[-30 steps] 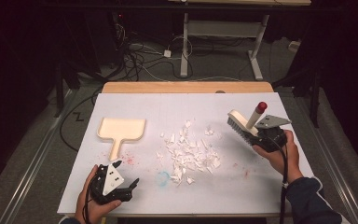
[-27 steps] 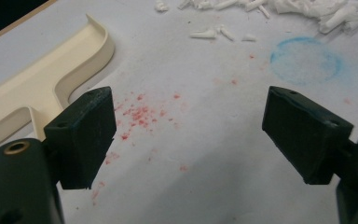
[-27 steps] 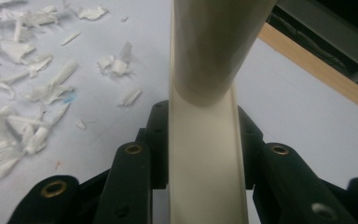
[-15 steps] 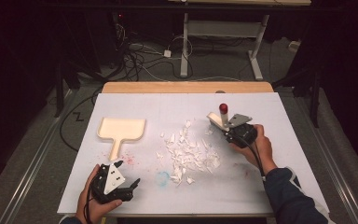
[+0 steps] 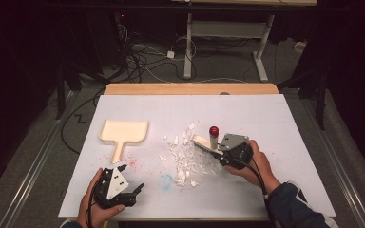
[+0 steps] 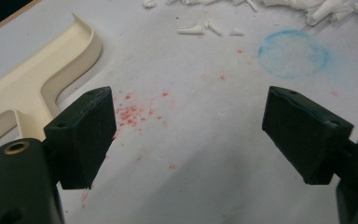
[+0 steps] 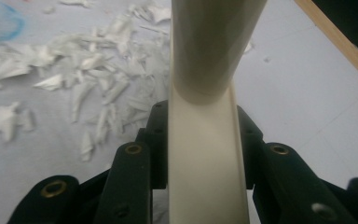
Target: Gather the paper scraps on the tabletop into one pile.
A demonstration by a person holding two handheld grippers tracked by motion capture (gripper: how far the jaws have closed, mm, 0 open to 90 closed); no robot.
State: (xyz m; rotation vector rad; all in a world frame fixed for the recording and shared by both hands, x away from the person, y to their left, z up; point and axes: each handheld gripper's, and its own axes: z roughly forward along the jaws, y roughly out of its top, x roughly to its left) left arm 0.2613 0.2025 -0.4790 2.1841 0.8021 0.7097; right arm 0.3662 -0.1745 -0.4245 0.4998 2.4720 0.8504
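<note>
High view: our right tongs [image 5: 218, 154] clamp the brush [image 5: 204, 142] at the scraps [image 5: 187, 159] to sweep them toward the dustpan [image 5: 123, 133]; left tongs [image 5: 135, 192] idle, wide open, empty.

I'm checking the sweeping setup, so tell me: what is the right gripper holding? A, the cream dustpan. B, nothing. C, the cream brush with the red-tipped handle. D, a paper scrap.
C: the right gripper has its jaws closed on the brush at the edge of the paper scraps, while the dustpan lies apart on the table.
</note>
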